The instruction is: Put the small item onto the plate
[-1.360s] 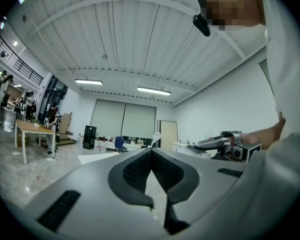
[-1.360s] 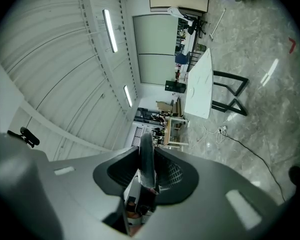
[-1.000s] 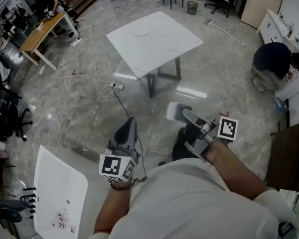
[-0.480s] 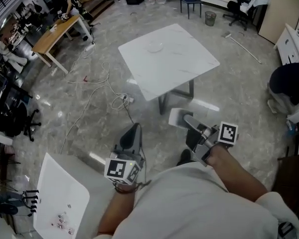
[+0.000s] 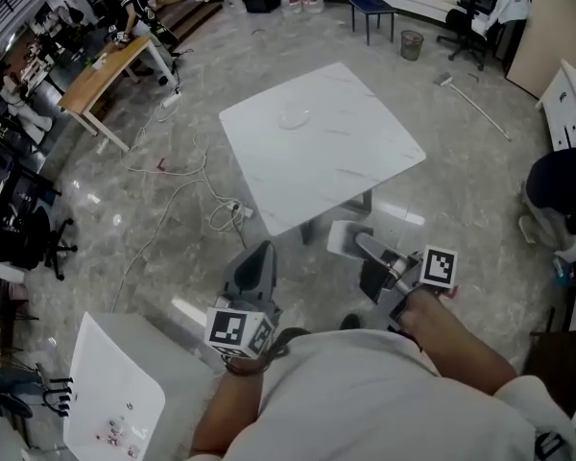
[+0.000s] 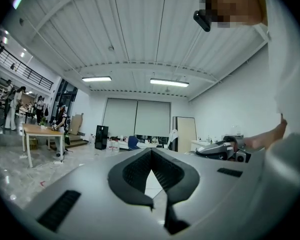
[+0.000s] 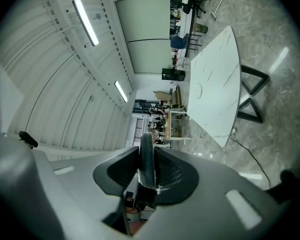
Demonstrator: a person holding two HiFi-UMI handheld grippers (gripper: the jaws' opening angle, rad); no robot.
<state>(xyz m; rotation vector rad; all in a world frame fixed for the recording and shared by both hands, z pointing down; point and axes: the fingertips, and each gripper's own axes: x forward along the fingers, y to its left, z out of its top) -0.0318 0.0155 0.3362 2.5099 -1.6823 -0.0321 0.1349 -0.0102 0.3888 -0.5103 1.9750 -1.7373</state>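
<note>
A clear glass plate (image 5: 293,116) lies on the far-left part of a white square table (image 5: 355,161) ahead of me; the right gripper view shows that plate (image 7: 197,90) faintly too. My right gripper (image 5: 344,235) points level toward the table's near edge, short of it. Its jaws are shut on a small dark, flat, round item (image 7: 146,156), seen edge-on between the pads. My left gripper (image 5: 260,252) is held level beside it, over the floor. In the left gripper view the left gripper (image 6: 151,155) has its pads meeting, with nothing between them.
A second white table (image 5: 106,363) with several small pieces stands at the lower left. Cables (image 5: 187,185) and a power strip run over the marble floor. A wooden desk (image 5: 96,75) stands far left. A person (image 5: 566,185) crouches at the right, and chairs and a bin (image 5: 411,43) stand behind the table.
The white table with the plate has come closer and lower in the head view. Both grippers have travelled toward it together, their jaws unchanged.
</note>
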